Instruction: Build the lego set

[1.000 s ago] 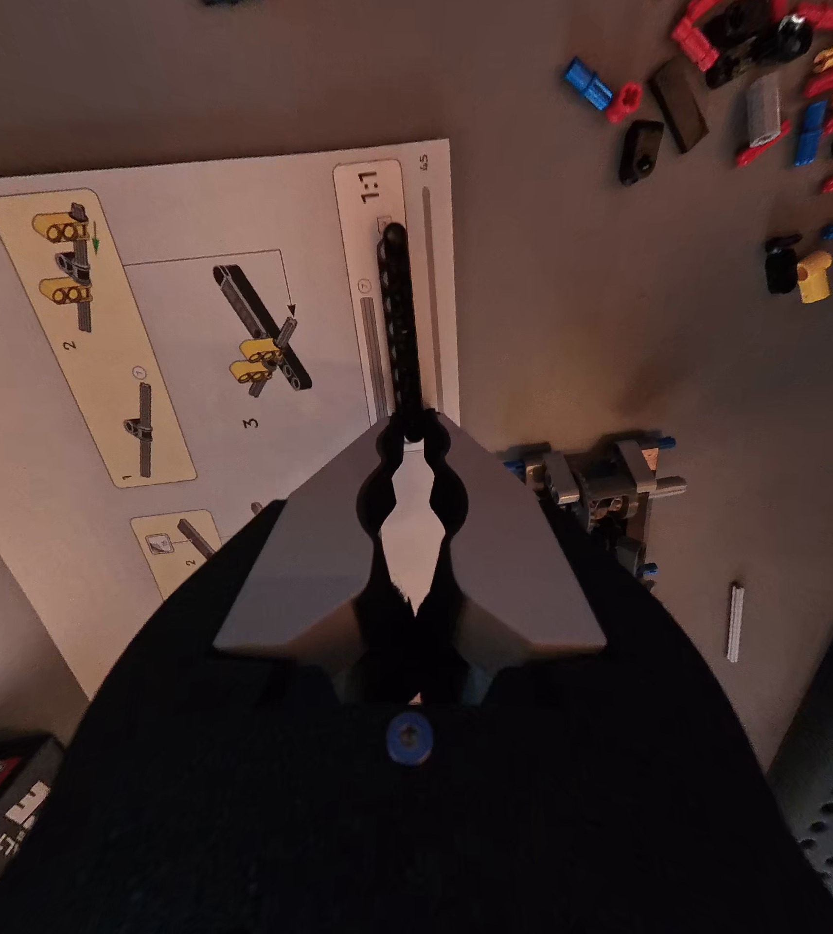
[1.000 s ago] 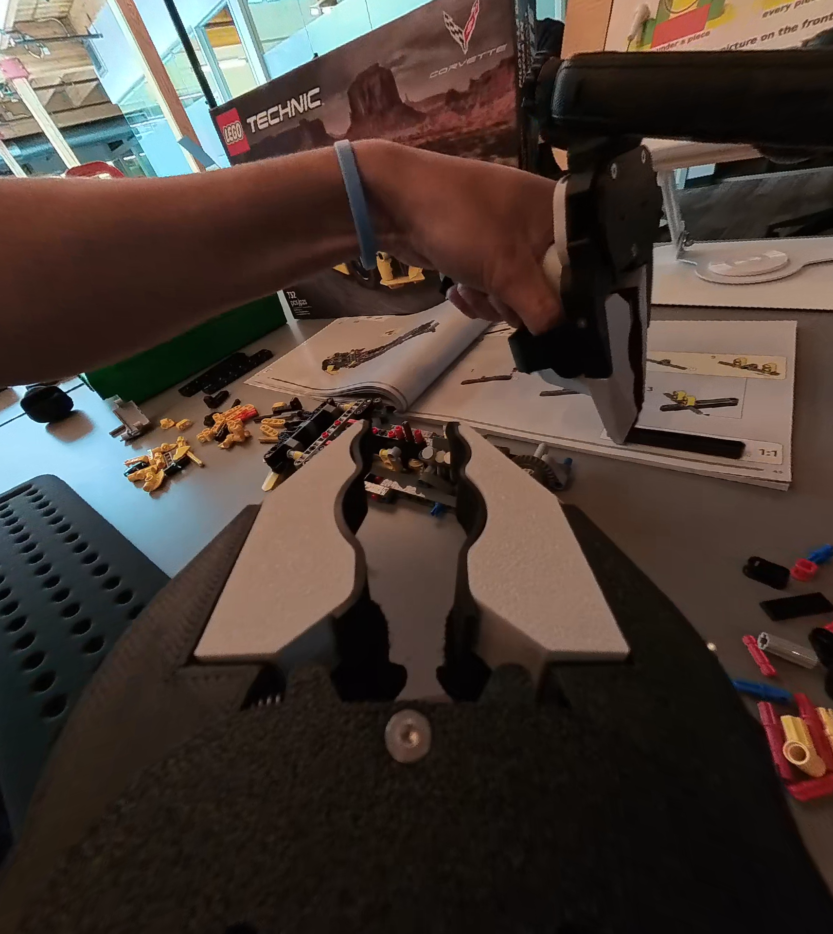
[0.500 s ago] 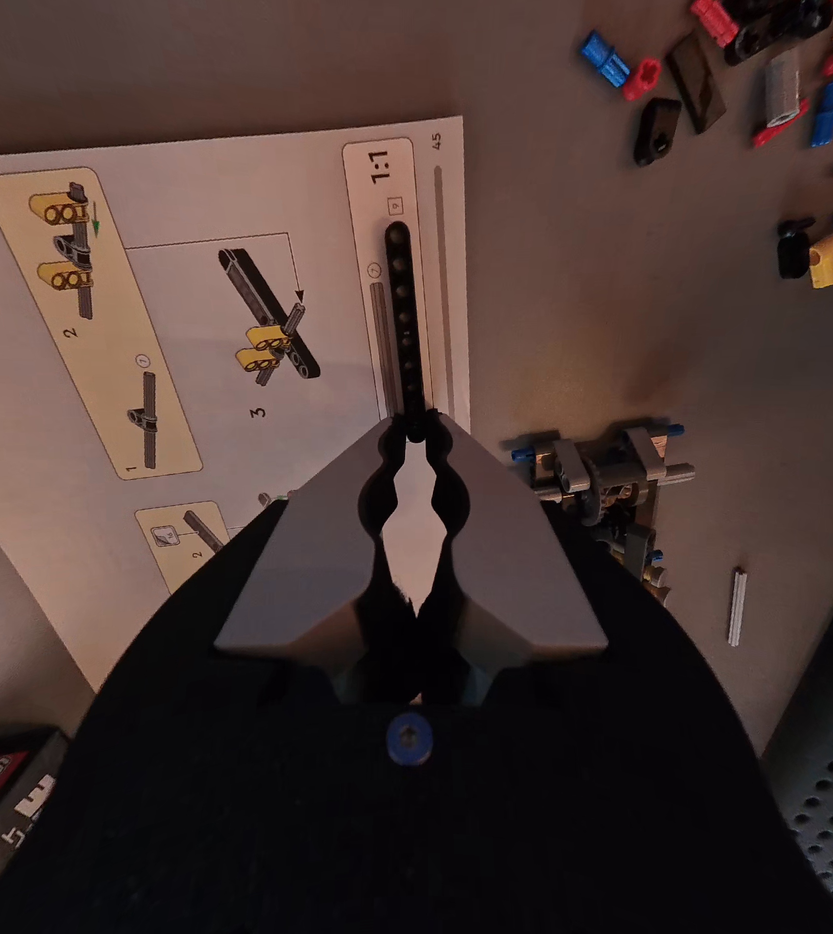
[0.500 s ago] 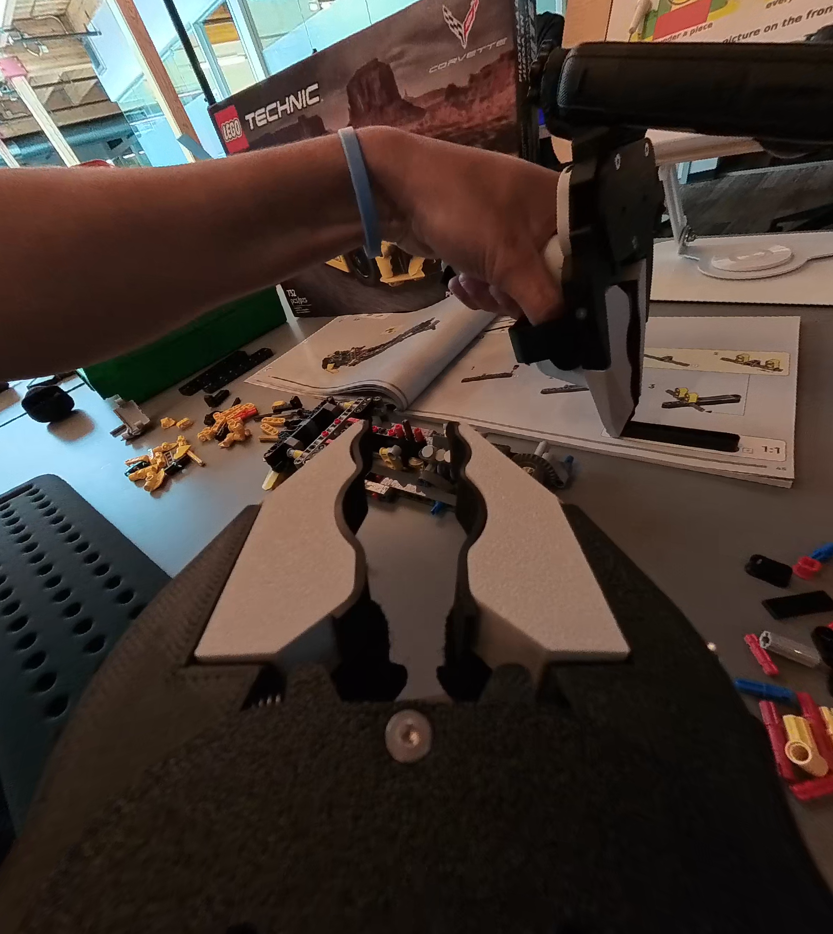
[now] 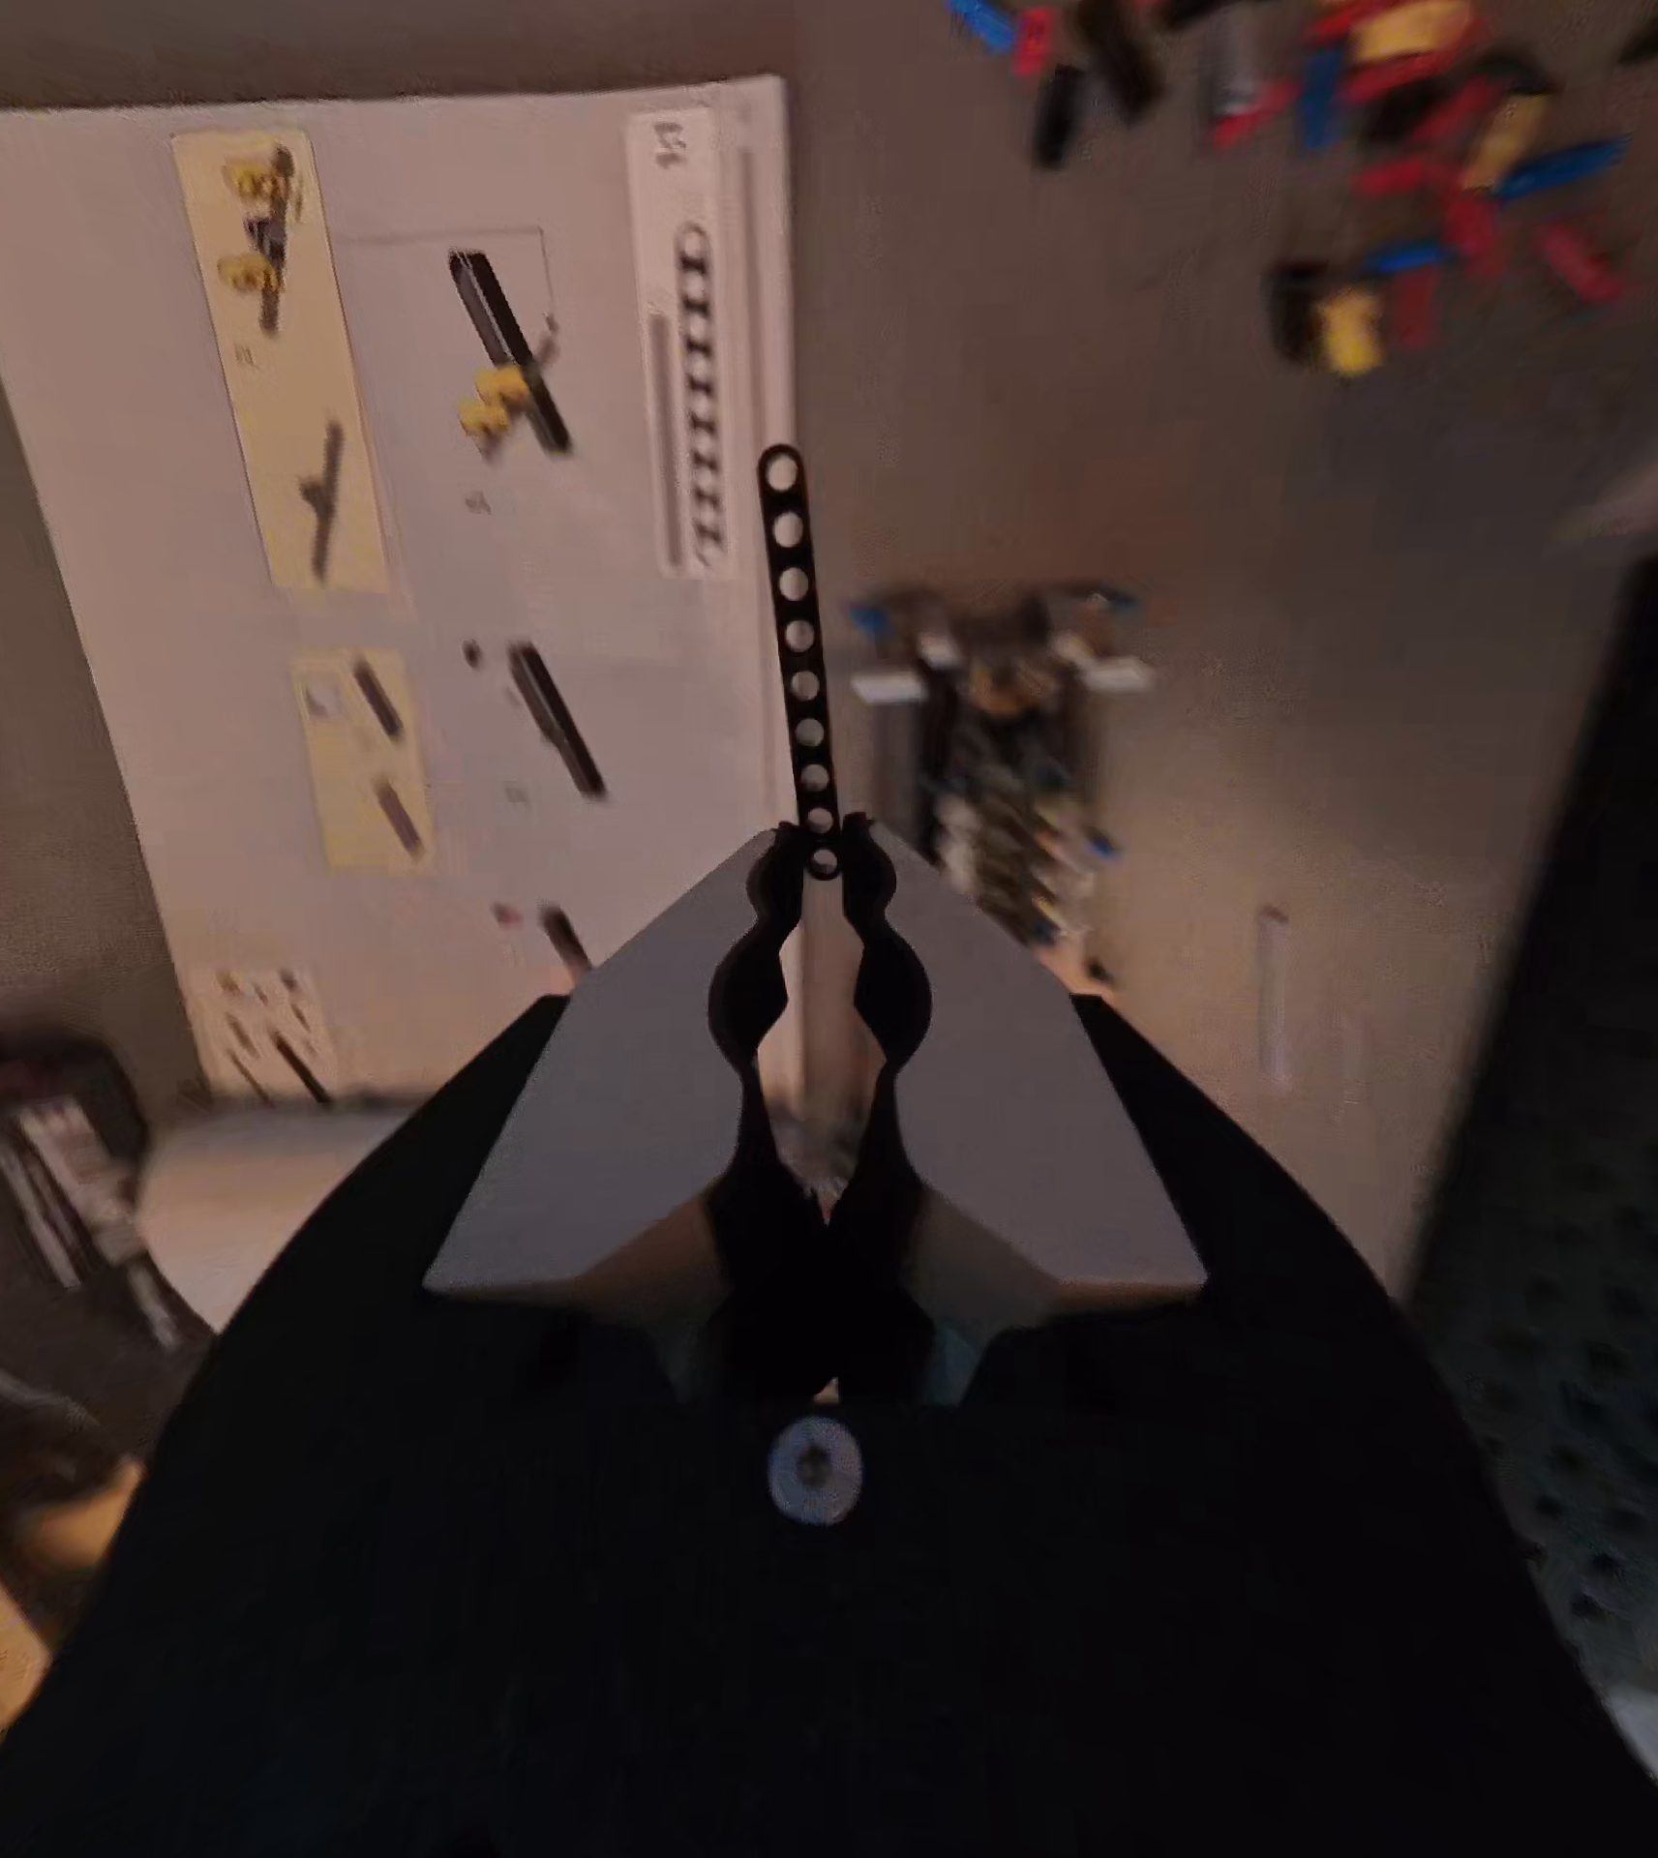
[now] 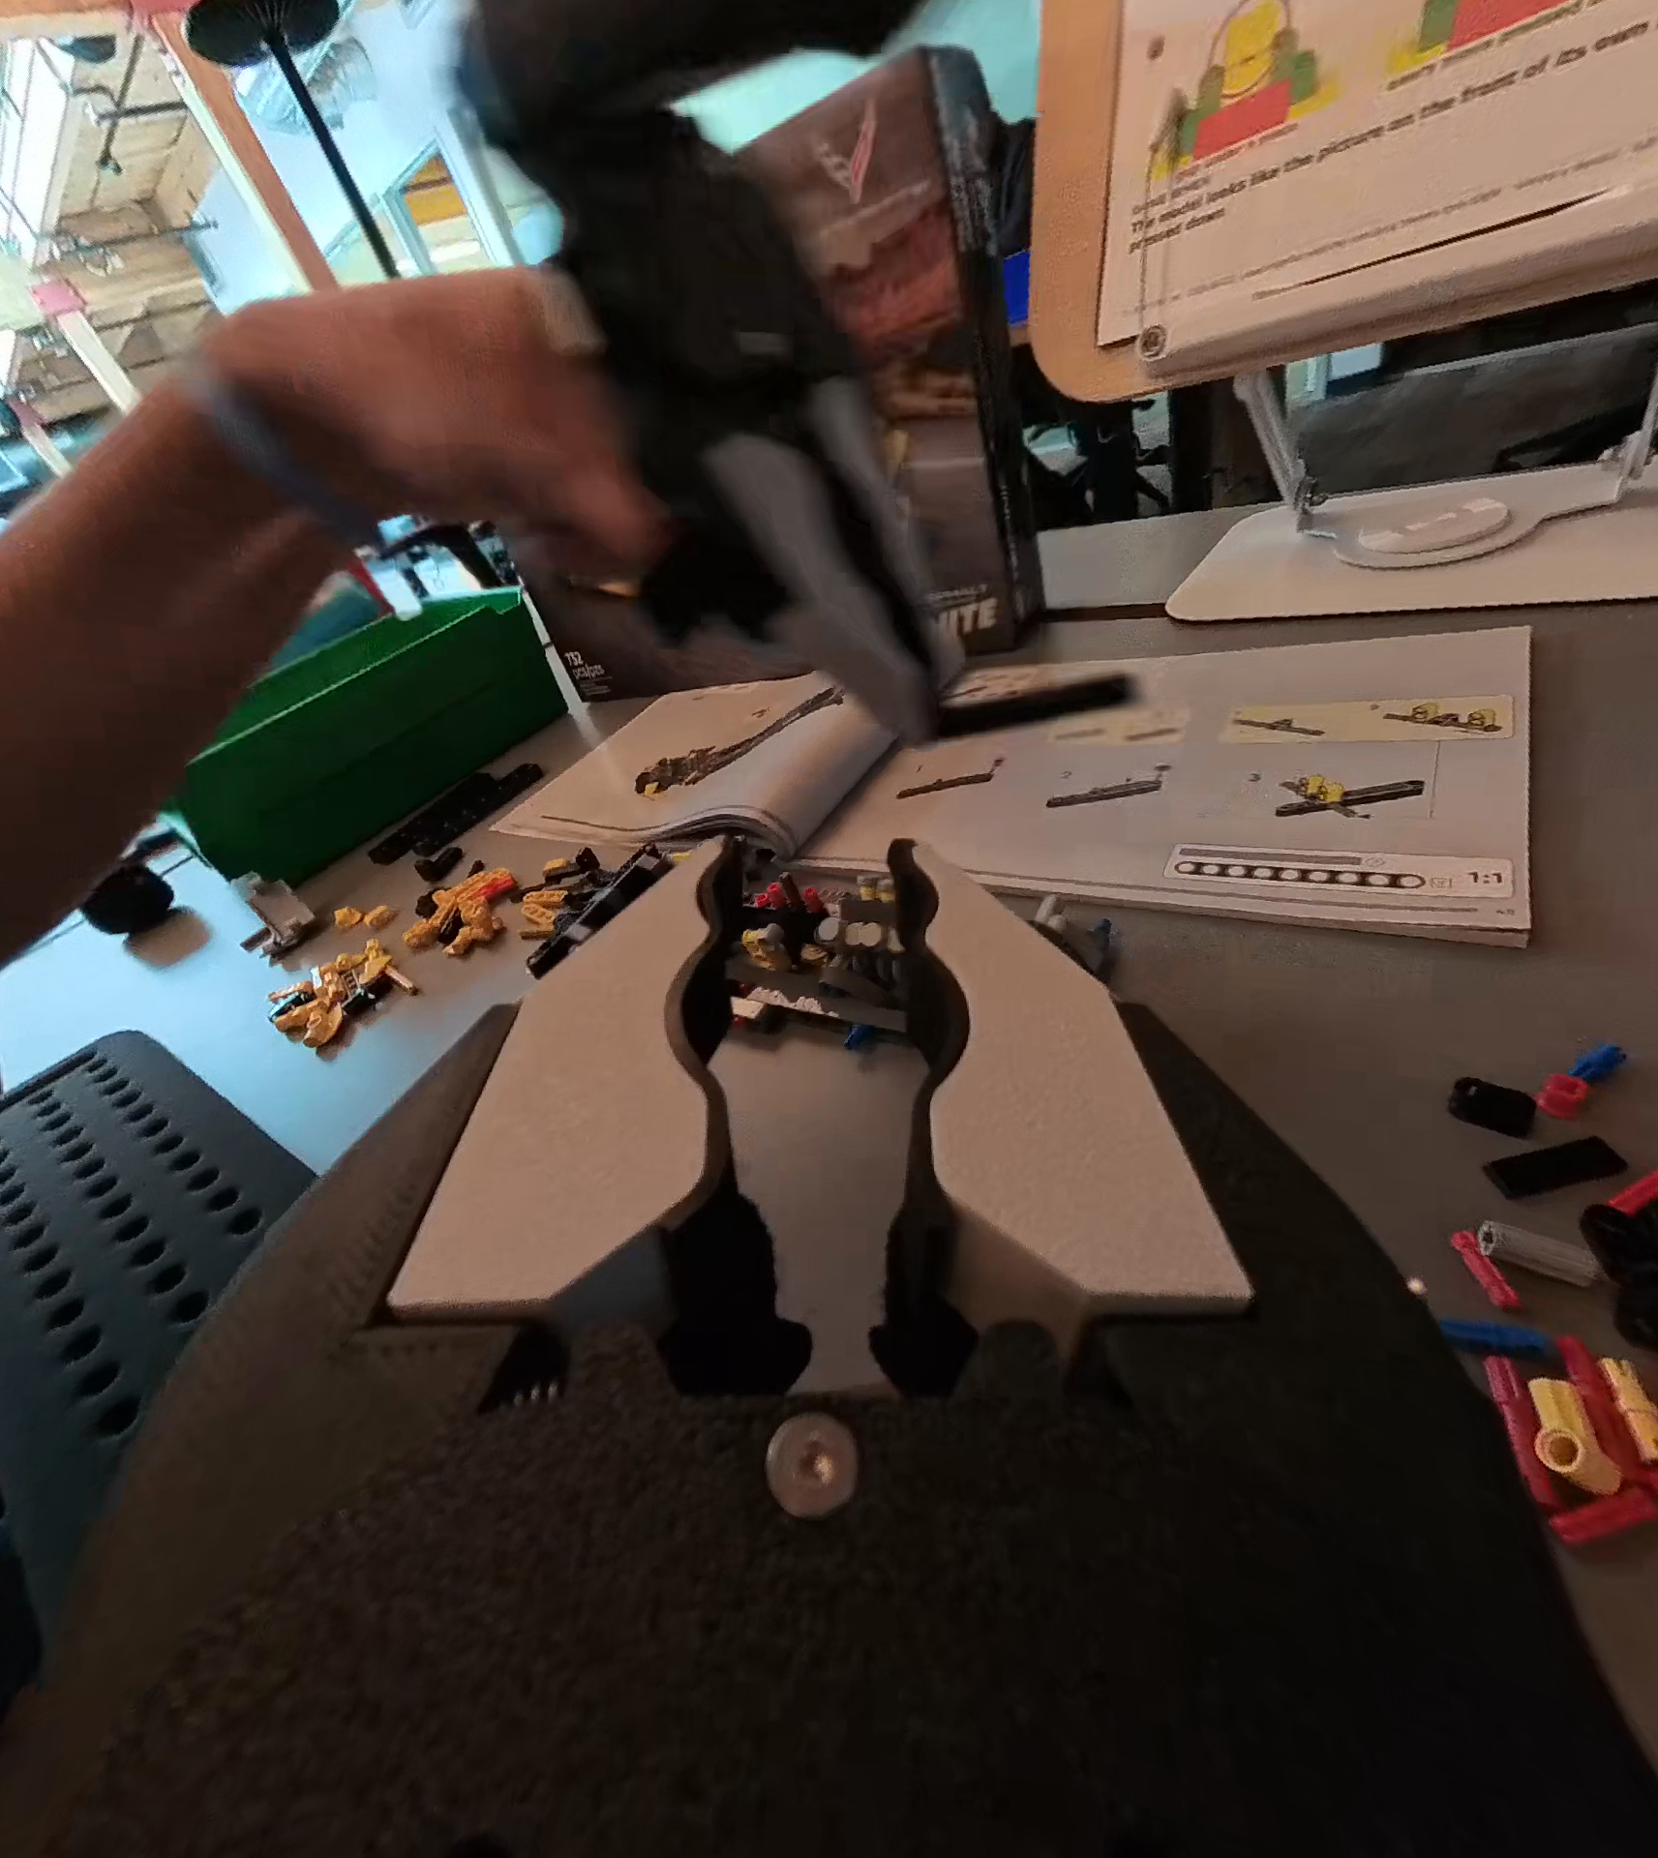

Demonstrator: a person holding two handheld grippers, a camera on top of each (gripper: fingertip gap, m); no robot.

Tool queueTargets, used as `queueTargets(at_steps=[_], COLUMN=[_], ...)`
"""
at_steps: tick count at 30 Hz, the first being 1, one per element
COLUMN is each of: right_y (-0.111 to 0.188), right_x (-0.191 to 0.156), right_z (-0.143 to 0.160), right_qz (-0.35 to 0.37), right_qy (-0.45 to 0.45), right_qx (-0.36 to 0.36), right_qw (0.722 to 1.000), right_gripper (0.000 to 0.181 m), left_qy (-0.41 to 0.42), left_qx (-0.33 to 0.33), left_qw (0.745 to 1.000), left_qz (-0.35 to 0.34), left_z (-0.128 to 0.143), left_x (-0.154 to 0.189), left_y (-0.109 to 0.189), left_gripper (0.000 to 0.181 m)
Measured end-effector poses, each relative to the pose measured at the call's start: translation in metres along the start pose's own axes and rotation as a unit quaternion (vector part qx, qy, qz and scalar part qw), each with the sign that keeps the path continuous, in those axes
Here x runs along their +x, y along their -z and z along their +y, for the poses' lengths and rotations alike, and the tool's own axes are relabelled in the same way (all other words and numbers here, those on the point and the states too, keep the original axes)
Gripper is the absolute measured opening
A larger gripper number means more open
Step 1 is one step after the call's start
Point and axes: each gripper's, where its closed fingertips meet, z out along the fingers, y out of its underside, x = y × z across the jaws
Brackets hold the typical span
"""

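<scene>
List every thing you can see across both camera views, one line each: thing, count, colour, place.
black beam: one, black, gripped by its end, lifted above the booklet
instruction booklet: one, white, open on the table
part-built model: one, grey and black, beyond the right fingers
loose pieces: many, red, blue, yellow, black, table right
yellow pieces: several, table left
set box: one, dark, standing behind
green box: one, left of booklet
left gripper: shut on beam
right gripper: open, empty
hand: one, holding left gripper
</scene>
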Motion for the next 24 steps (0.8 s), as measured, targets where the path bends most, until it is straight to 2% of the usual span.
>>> queueTargets(at_steps=[2,4,6,9,11,15,20,24], right_y=[0.001,-0.001,-0.004,-0.006,-0.005,-0.003,-0.004,-0.004], right_x=[0.004,0.005,0.005,0.004,0.003,0.005,0.005,0.004], right_z=[-0.001,0.000,0.002,0.005,0.003,0.001,0.002,0.002], right_qz=[0.003,0.002,-0.001,0.001,0.004,0.007,0.002,0.000], right_qy=[-0.012,-0.021,-0.024,-0.015,-0.007,-0.009,-0.018,-0.017], right_qx=[0.004,0.001,-0.007,-0.015,-0.010,-0.002,-0.005,-0.005], right_qw=[1.000,1.000,1.000,1.000,1.000,1.000,1.000,1.000], right_gripper=[0.029,0.029,0.029,0.029,0.029,0.029,0.029,0.029], left_qy=[0.029,0.060,0.070,0.063,0.078,0.087,0.071,0.095], left_qx=[0.041,0.058,0.076,0.109,0.106,0.085,0.053,0.057], left_qw=[0.999,0.997,0.994,0.986,0.986,0.990,0.995,0.992], left_qz=[-0.008,0.000,0.043,0.107,0.103,0.072,0.040,0.066], left_z=[0.036,0.073,0.091,0.087,0.084,0.079,0.076,0.069], left_x=[0.030,0.066,0.114,0.174,0.182,0.176,0.169,0.170], left_y=[0.032,0.040,0.028,-0.001,-0.018,-0.038,-0.049,-0.051], left_gripper=[0.005,0.005,0.006,0.006,0.006,0.006,0.006,0.007])
